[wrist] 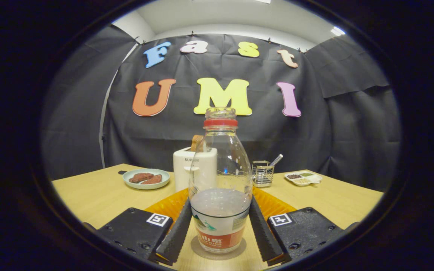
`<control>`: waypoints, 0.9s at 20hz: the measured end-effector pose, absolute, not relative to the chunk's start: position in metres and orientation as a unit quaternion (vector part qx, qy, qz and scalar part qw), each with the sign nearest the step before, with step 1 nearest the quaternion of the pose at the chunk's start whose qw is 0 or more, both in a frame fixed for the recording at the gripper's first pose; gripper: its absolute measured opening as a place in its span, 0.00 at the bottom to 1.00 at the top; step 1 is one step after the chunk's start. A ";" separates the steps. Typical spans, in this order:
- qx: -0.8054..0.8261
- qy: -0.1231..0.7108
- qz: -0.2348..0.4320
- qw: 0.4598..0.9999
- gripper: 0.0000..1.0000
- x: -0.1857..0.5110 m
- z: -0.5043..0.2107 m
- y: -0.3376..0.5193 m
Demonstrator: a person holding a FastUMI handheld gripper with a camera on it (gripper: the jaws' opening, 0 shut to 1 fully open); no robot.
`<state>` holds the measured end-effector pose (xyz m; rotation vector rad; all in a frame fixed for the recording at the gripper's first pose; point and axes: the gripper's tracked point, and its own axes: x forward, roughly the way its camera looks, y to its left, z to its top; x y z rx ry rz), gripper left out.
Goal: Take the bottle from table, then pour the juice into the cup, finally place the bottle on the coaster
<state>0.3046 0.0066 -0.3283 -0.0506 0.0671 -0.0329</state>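
Note:
A clear plastic bottle [220,180] with a red neck ring and no cap stands upright between my fingers. Cloudy juice fills its lower part, above a white and red label. My gripper [220,205] is shut on the bottle, both black ribbed fingers [175,233] pressing on its sides at about the liquid level. The bottle's base is at or just above the wooden table [96,195], where a round shadow lies under it. An orange coaster [164,206] lies flat just beyond the fingers, partly hidden behind the bottle.
Beyond the coaster stands a white toaster [195,167] with a slice of bread in it. To its left is a pale green plate [146,178] with brown pieces. To the right are a metal wire holder [262,174] and a white divided dish [303,178].

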 end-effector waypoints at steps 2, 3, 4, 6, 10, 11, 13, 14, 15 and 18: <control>-0.022 0.041 -0.017 0.999 0.82 0.307 -0.335 0.005; -0.020 0.046 -0.018 0.999 0.82 0.307 -0.337 0.004; -0.016 0.052 -0.016 0.998 0.82 0.307 -0.340 0.004; -0.013 0.058 -0.015 0.998 0.82 0.307 -0.343 0.004; -0.011 0.058 -0.013 0.998 0.84 0.305 -0.342 0.004; -0.009 0.057 -0.011 0.998 0.86 0.305 -0.341 0.005; -0.004 0.057 -0.005 0.998 0.96 0.305 -0.341 0.007; 0.001 0.056 0.000 0.998 1.00 0.301 -0.338 0.009; 0.005 0.054 0.005 0.999 1.00 0.301 -0.337 0.011; 0.017 0.050 0.012 0.999 1.00 0.296 -0.333 0.013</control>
